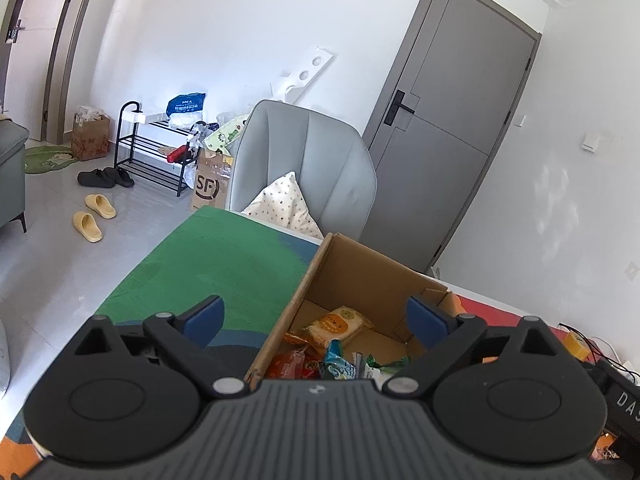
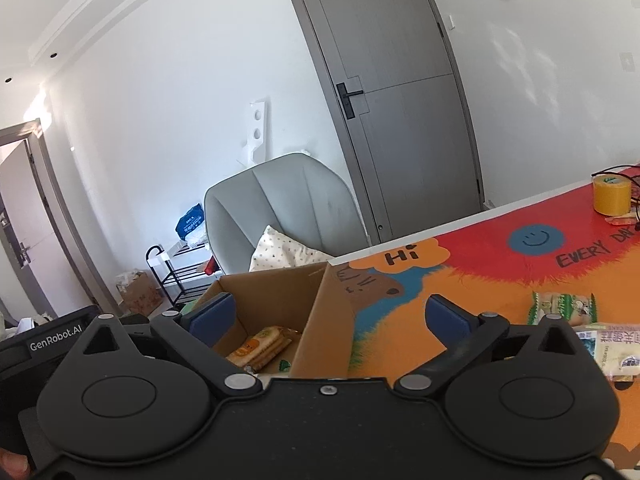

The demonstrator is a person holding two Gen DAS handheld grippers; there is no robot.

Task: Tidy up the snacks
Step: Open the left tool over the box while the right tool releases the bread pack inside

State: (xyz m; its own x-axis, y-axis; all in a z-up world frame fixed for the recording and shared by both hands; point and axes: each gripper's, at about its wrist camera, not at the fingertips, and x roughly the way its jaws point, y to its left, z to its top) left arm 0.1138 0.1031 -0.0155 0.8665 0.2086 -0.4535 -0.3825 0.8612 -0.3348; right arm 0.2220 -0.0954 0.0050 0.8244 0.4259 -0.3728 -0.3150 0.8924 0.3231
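Observation:
An open cardboard box [image 1: 372, 276] stands on the table and holds several snack packets, among them a yellow cracker pack [image 1: 340, 324]. My left gripper [image 1: 316, 316] is open and empty above the box's near left wall. In the right wrist view the same box [image 2: 280, 300] and cracker pack [image 2: 260, 346] show. My right gripper [image 2: 328, 316] is open and empty above the box's right wall. A green-and-white snack packet [image 2: 560, 306] and a white cake packet [image 2: 616, 344] lie on the mat to the right of the box.
A colourful mat [image 2: 500, 272] covers the table, green [image 1: 224, 264] on its left part. A yellow tape roll [image 2: 611, 196] and cables sit at the far right. A grey chair [image 1: 304, 160] with a cushion stands behind the table, before a grey door [image 1: 452, 128].

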